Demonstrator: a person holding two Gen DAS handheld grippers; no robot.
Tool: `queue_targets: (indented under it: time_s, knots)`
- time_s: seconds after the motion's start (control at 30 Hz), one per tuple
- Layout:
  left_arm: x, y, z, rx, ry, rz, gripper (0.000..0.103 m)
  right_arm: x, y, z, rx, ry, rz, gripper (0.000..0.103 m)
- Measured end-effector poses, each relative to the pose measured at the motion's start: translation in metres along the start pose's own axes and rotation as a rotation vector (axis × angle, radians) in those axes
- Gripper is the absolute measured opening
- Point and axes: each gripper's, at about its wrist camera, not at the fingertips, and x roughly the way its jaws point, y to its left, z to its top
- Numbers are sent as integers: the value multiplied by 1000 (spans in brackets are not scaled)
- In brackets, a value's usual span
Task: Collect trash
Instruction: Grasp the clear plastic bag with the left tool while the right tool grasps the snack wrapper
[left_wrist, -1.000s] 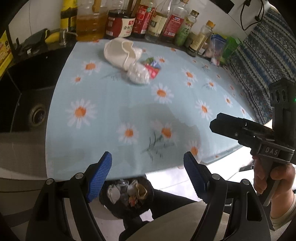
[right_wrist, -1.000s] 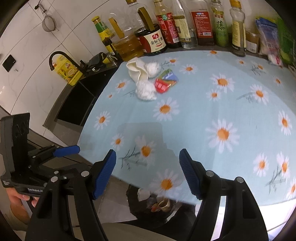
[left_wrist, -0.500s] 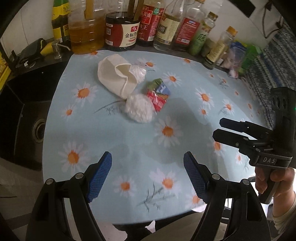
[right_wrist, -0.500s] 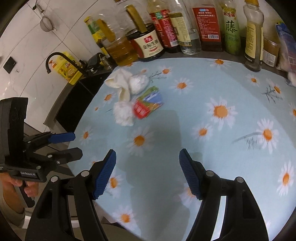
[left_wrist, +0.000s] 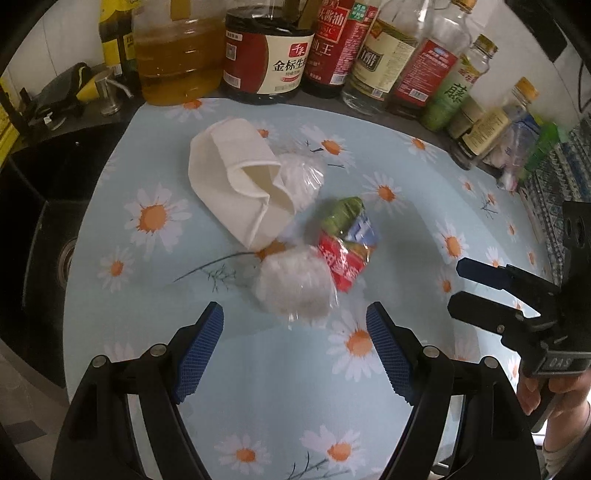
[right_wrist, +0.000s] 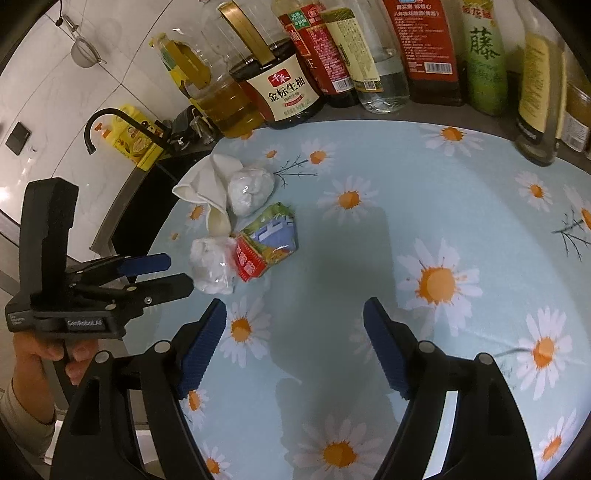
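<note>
Nearest the camera, the left gripper (left_wrist: 294, 345) hung over the daisy tablecloth (left_wrist: 288, 413) with its blue pads spread wide and nothing between them. The right gripper (right_wrist: 294, 341) was the same deal, except its jaws were opening wider at that moment, with only bare cloth in the gap. In the left wrist view the right gripper sat off to the side of the cloth, with a hand (left_wrist: 543, 391) wrapped round its handle.

The trash was all in one clump on the tablecloth. Closest to the left gripper, just past its pads, was a crumpled clear plastic bag (left_wrist: 295, 286) with white stuff inside. Touching it on the far right side lay a snack wrapper (left_wrist: 347, 240), red, green and blue, pretty squashed. Behind those was a crushed white paper cup (left_wrist: 236, 184) lying on its side, mouth facing the camera, and a second wadded plastic bag (left_wrist: 301, 177) was tucked right up against the cup's rim.

At the far edge of the tablecloth stood a row of condiments: an oil jug (left_wrist: 177, 55), a big soy sauce jug (left_wrist: 269, 62), then several taller bottles (left_wrist: 373, 55). A black sink (left_wrist: 40, 206) was off the cloth's left edge, and the right wrist view showed its curved black faucet (right_wrist: 107, 123).
</note>
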Motion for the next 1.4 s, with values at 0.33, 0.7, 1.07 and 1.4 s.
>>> queue_targets:
  time_s: [0.33,0.7,1.07,1.4]
  knots:
    - [22,2,8,-45,17,8,61,7,-10,15,-31,27,14,76]
    - [23,4,10,-60,3,-9,47,15,-6,29,-79,48,29,76]
    - [-9,18,-11,-109,-48,1,46,42,23,42,-184,95,29,80]
    - [-32,38,-44,-197,-76,9,46,75,50,49,-302,115,-105,80]
